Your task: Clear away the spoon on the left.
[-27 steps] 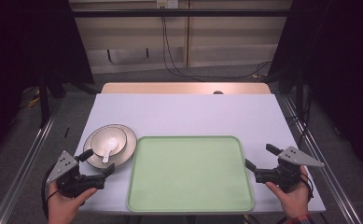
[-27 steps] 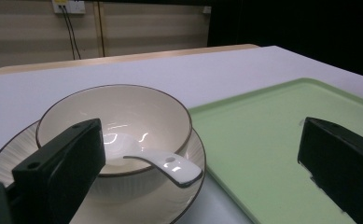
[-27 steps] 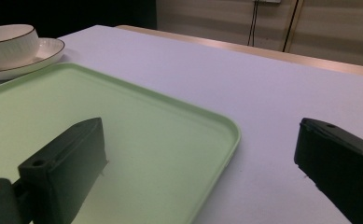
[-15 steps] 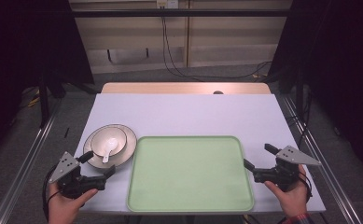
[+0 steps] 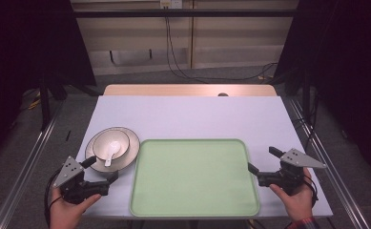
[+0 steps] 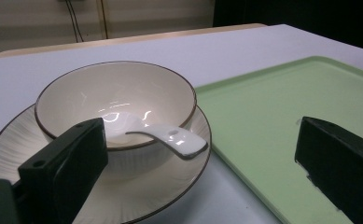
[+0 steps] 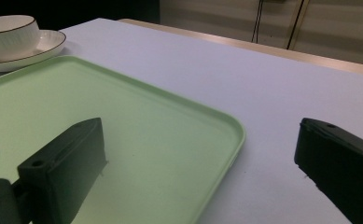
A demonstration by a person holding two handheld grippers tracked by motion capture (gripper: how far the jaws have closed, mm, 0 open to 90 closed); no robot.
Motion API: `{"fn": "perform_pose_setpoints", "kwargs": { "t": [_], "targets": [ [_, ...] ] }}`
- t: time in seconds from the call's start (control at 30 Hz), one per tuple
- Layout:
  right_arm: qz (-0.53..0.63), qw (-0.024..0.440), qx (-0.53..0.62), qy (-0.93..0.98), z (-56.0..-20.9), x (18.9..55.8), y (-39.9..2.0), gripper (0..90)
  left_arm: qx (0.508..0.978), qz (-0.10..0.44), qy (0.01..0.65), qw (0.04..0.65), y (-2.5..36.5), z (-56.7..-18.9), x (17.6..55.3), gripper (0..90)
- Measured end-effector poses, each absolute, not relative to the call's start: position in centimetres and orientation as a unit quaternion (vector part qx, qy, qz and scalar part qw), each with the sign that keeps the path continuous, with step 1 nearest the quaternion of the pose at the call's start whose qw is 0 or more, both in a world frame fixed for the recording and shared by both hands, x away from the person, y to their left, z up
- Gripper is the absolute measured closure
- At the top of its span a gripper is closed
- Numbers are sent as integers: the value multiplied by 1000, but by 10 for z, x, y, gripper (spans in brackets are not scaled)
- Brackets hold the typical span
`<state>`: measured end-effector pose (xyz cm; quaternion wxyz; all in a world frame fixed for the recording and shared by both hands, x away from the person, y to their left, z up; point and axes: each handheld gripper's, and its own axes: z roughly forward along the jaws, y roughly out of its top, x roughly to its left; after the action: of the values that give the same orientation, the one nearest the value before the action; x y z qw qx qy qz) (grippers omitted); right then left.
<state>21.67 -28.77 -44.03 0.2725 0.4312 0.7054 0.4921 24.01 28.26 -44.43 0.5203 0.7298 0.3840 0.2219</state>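
A pale green tray (image 5: 195,179) lies at the table's near middle. Left of it a ribbed plate (image 5: 128,153) carries a cream bowl (image 5: 111,141) with a white spoon (image 5: 108,158) in it. My left gripper (image 5: 103,168) is open at the plate's near edge, one jaw over the rim and the other by the tray's corner. In the left gripper view the spoon handle (image 6: 179,140) juts out between the open jaws of that gripper (image 6: 202,140), untouched. My right gripper (image 5: 262,159) stands open astride the tray's right rim (image 7: 233,128), holding nothing (image 7: 201,135).
The light table top (image 5: 192,114) stretches back to a wooden strip (image 5: 188,89) at its far edge. Metal rails (image 5: 25,162) run along both sides. Cables (image 5: 173,57) hang on the wall behind. The tray holds nothing.
The left gripper has edged a little to the right, toward the plate and tray. The right gripper has barely shifted. Plate, bowl, spoon and tray lie as before.
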Motion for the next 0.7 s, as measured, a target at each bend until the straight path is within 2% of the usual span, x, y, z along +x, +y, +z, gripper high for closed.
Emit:
{"fn": "perform_pose_setpoints", "kwargs": {
  "t": [0.37, 0.6, 0.7],
  "targets": [
    [490, 274, 428, 708, -440, 216, -289, 19, 736, 224, 385, 510, 282, -447, 241, 56],
    [489, 274, 427, 709, -440, 215, -287, 25, 731, 238, 388, 508, 284, -447, 243, 140],
    [488, 273, 424, 712, -440, 214, -287, 28, 730, 245, 389, 505, 285, -447, 244, 227]
  ]
}}
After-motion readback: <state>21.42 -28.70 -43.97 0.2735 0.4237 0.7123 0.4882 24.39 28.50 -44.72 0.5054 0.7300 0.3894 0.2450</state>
